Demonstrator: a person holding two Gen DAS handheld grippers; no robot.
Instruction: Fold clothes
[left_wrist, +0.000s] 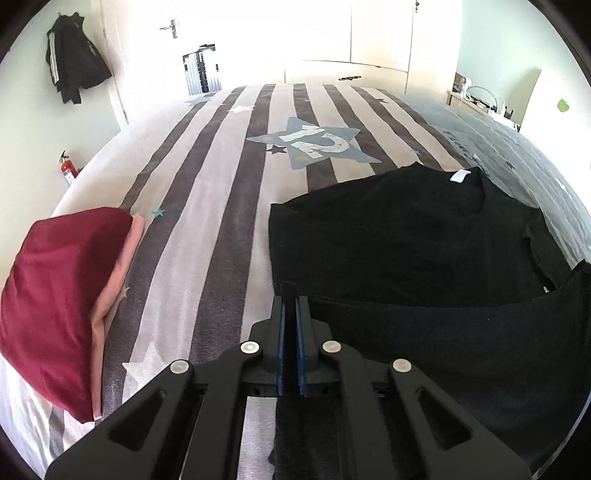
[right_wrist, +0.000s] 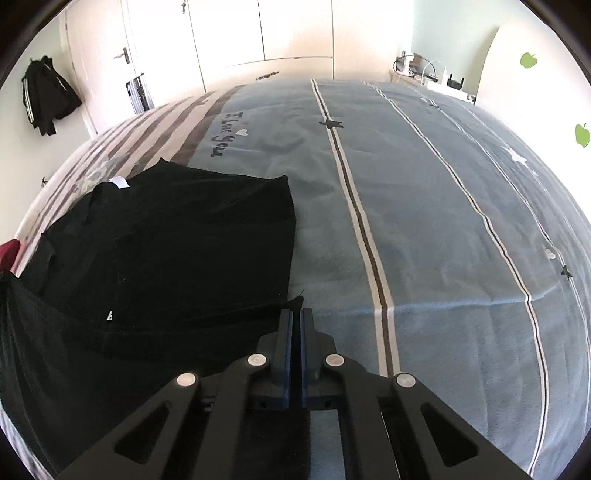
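A black T-shirt (left_wrist: 399, 240) lies on the bed, collar with its white label at the far end, sides folded in. It also shows in the right wrist view (right_wrist: 166, 236). My left gripper (left_wrist: 290, 295) is shut on the shirt's near left bottom corner and holds the hem lifted above the bed. My right gripper (right_wrist: 296, 314) is shut on the near right bottom corner. The lifted hem stretches between the two grippers.
A folded stack with a dark red garment (left_wrist: 55, 288) on a pink one sits at the bed's left edge. The striped and blue bedspread (right_wrist: 424, 221) stretches ahead. A wardrobe, a door and a hanging black jacket (left_wrist: 74, 59) stand beyond the bed.
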